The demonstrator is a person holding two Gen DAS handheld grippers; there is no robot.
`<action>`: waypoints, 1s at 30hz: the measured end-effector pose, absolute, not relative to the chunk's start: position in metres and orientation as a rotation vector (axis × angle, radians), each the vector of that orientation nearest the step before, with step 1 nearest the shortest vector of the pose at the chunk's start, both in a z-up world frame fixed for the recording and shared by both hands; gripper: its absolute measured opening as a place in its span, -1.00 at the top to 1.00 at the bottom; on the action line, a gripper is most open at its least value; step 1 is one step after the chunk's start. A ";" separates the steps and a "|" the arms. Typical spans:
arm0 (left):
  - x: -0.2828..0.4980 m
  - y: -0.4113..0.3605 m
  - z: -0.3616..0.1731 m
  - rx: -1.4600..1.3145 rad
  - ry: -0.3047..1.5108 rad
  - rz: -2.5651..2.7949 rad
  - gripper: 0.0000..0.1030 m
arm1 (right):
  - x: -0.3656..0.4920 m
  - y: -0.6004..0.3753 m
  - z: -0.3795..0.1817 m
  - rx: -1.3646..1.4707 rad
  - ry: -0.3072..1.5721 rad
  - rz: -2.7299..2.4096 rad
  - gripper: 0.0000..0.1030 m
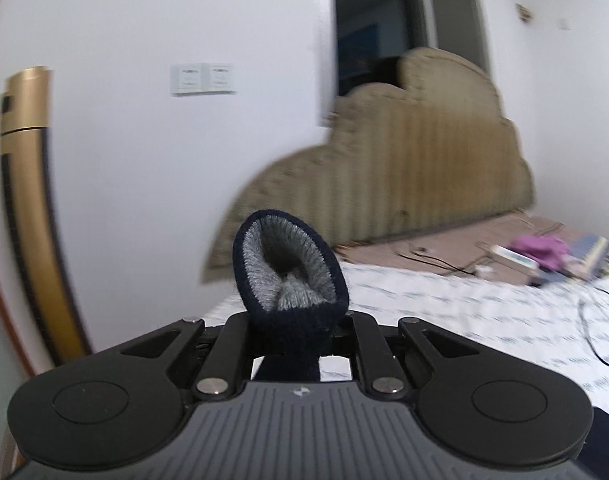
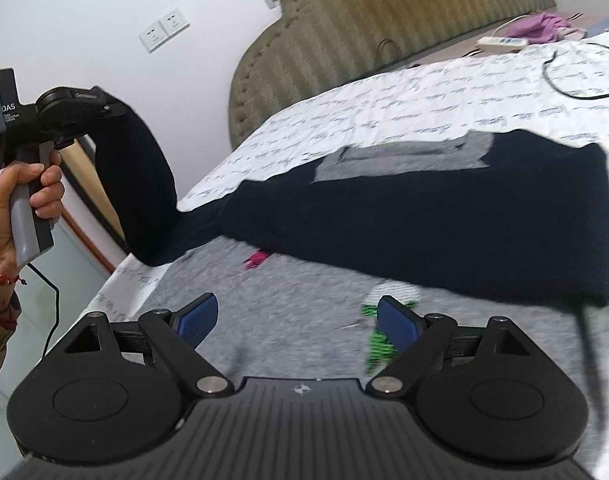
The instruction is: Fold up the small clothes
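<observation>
Left fingers (image 1: 294, 326) pinching navy sleeve cuff (image 1: 290, 268)

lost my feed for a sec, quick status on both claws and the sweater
Left claw shut on navy sweater sleeve cuff, lifted. Right claw open, empty, over grey garment. Nothing blocking.

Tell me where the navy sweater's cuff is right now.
The cuff is pinched in the left claw, lifted off the bed's left edge. In the right view the sleeve arcs down to the sweater lying flat on the bed.
</observation>
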State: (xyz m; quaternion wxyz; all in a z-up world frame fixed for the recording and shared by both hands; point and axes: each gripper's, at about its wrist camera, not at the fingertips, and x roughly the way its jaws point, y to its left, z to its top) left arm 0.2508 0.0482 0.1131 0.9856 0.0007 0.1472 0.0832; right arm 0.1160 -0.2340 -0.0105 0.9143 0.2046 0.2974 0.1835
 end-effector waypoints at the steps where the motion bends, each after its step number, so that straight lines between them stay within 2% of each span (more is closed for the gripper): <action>1: 0.253 0.039 0.110 0.006 0.301 0.151 0.78 | 0.116 -0.238 -0.011 0.428 0.612 0.369 -0.73; 10: 0.263 -0.026 0.083 0.005 0.405 0.008 0.78 | 0.112 -0.267 -0.020 0.492 0.589 0.300 -0.73; 16: 0.265 -0.073 0.046 0.026 0.504 -0.107 0.78 | 0.109 -0.280 -0.019 0.515 0.541 0.267 -0.73; 22: 0.281 -0.112 -0.012 0.086 0.736 -0.261 0.72 | 0.109 -0.296 -0.024 0.560 0.552 0.221 -0.73; 23: 0.283 -0.116 -0.021 0.092 0.775 -0.285 0.60 | 0.109 -0.298 -0.024 0.565 0.553 0.217 -0.73; 24: 0.283 -0.118 -0.028 0.102 0.798 -0.309 0.28 | 0.108 -0.299 -0.024 0.567 0.551 0.213 -0.73; 25: 0.280 -0.120 -0.032 0.116 0.797 -0.328 0.04 | 0.108 -0.300 -0.023 0.563 0.548 0.209 -0.73; 26: 0.276 -0.120 -0.032 0.128 0.784 -0.347 -0.43 | 0.108 -0.301 -0.022 0.556 0.544 0.204 -0.73; 27: 0.273 -0.119 -0.031 0.134 0.770 -0.366 -0.77 | 0.109 -0.302 -0.021 0.548 0.541 0.200 -0.73; 30: 0.258 -0.112 -0.020 0.146 0.716 -0.398 -0.83 | 0.113 -0.307 -0.017 0.544 0.527 0.184 -0.73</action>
